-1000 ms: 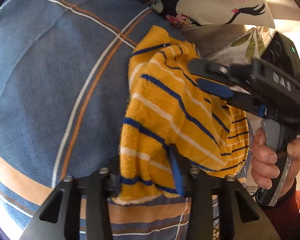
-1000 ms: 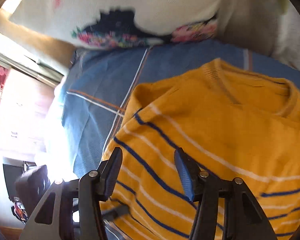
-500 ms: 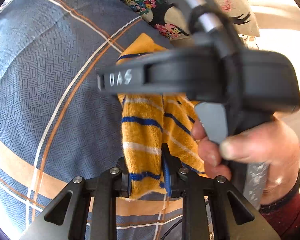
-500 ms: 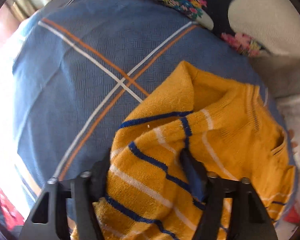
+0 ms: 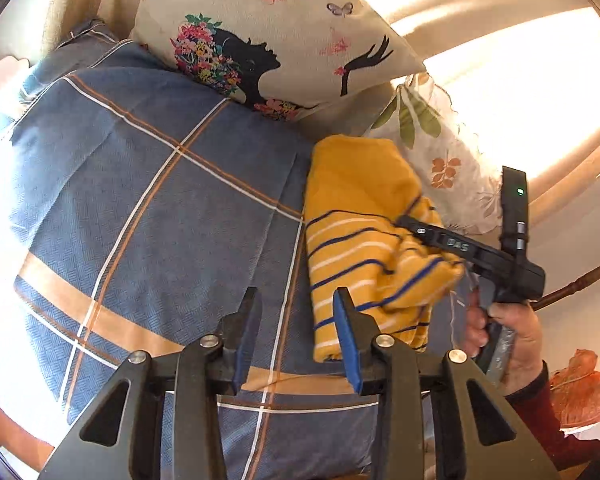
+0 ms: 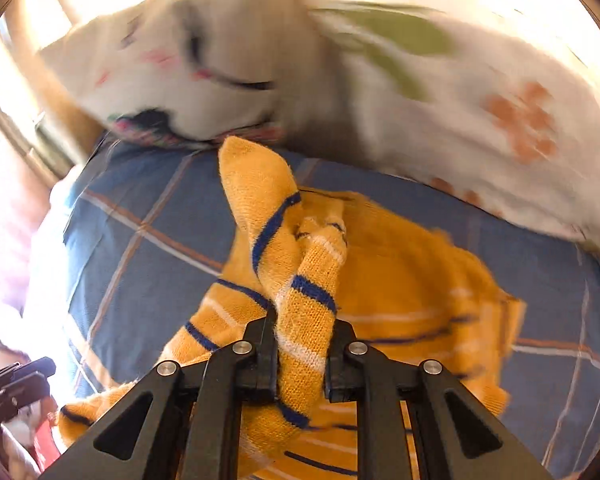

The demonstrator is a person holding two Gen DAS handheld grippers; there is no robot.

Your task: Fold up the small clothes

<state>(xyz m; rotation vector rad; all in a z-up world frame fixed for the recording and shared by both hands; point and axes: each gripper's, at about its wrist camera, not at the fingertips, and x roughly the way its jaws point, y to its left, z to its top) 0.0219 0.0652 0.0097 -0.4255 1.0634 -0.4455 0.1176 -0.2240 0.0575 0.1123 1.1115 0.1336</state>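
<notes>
**Right tongs pinch the jumper, left tongs free**

The right gripper (image 6: 300, 354) points steeply down at the bed, its jaws closing on a bunched fold of the yellow striped jumper (image 6: 400, 280); the knit fills the narrow gap and both pads press on it, so the cloth rises in a twisted ridge from the jaws toward the pillows. In the left view the same gripper (image 5: 410, 222) reaches in from the right side, its tip buried in the jumper (image 5: 352, 216), with the person's hand (image 5: 508, 328) wrapped round its handle and a dark red sleeve (image 5: 540, 416) at the wrist

The left gripper (image 5: 296, 316) tilts down over the bedspread (image 5: 140, 200), its jaws opening with nothing between them; the blue pad of the right-hand finger stands just beside the jumper's lower edge, whether touching it I cannot tell

The jumper lies part folded on the blue checked bedspread, near its far right part, its plain yellow top close to a printed pillow (image 5: 276, 36) and a leaf-patterned cushion (image 5: 440, 152). Its right edge is lifted off the bed by the right gripper
</notes>
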